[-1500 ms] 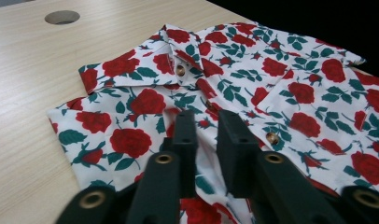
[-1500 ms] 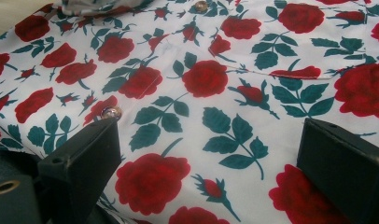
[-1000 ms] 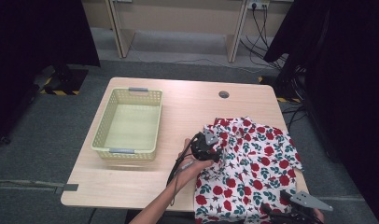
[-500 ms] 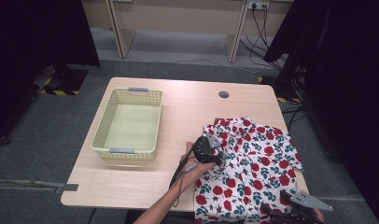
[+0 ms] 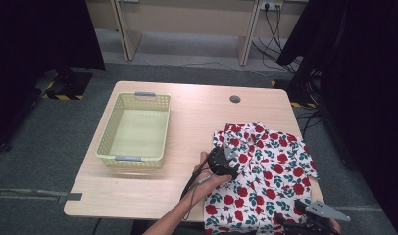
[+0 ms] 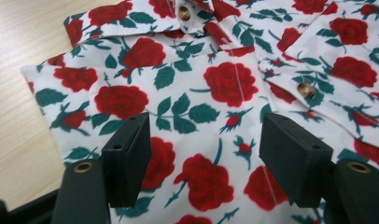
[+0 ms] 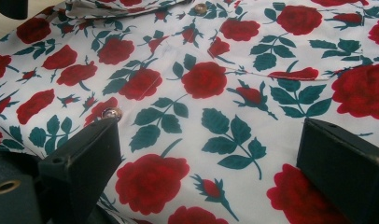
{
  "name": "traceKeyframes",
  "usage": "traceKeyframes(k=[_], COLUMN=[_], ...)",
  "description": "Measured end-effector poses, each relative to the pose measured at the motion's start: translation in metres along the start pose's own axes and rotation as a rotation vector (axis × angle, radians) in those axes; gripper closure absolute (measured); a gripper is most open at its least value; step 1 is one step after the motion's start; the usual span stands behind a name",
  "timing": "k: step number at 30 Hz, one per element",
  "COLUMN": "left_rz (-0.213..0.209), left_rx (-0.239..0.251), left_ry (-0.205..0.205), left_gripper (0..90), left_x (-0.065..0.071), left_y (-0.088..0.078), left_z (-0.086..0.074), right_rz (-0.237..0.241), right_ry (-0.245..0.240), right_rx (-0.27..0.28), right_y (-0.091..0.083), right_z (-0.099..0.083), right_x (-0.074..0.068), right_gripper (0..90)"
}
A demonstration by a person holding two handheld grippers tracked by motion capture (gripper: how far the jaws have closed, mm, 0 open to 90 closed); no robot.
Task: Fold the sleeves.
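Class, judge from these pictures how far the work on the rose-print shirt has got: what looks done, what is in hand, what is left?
Done: the shirt lies roughly flat on the table, collar away from the person.
In hand: the left gripper sits over its left side, jaws just opening, no cloth between them; the right gripper is open over its near edge.
Left: probably folding; the basket is still empty.

The shirt (image 5: pixel 265 176) ran off the bottom edge in the high view, its hem cut away. The right gripper (image 5: pixel 305 226) was half lost at that same edge, jaws out of frame there. The left gripper (image 5: pixel 225 160) covered part of the collar. Both gripper views cropped the shirt on every side.
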State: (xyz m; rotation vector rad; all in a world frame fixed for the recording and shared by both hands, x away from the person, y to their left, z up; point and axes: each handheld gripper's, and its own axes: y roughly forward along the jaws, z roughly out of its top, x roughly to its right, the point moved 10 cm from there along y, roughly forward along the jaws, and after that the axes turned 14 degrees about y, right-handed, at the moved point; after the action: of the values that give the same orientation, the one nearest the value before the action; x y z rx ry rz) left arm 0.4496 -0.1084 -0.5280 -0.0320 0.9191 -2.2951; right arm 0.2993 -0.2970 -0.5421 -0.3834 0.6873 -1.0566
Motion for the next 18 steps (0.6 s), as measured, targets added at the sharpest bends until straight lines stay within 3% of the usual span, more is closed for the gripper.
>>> traceKeyframes(k=[6,9,12,18], left_rz=[-0.01,-0.004,0.009,0.013], left_rx=[-0.01,-0.021,-0.07,-0.049], left_ry=[0.001,0.034,0.079,0.035], left_gripper=[29.0,26.6,26.6,26.4], left_x=[0.004,0.007,0.006,0.0], left_y=[-0.011,-0.015,-0.013,-0.016], left_z=[-0.011,-0.018,-0.028,-0.033], right_rz=[0.0,-0.003,-0.003,-0.006], right_ry=[-0.001,0.001,0.001,0.003], right_rx=[0.004,0.001,0.002,0.007], right_y=[-0.001,0.0,0.0,-0.001], right_z=[0.001,0.0,0.001,0.001], right_x=[0.0,0.0,0.0,0.001], right_gripper=[6.5,6.5,6.6,6.5])
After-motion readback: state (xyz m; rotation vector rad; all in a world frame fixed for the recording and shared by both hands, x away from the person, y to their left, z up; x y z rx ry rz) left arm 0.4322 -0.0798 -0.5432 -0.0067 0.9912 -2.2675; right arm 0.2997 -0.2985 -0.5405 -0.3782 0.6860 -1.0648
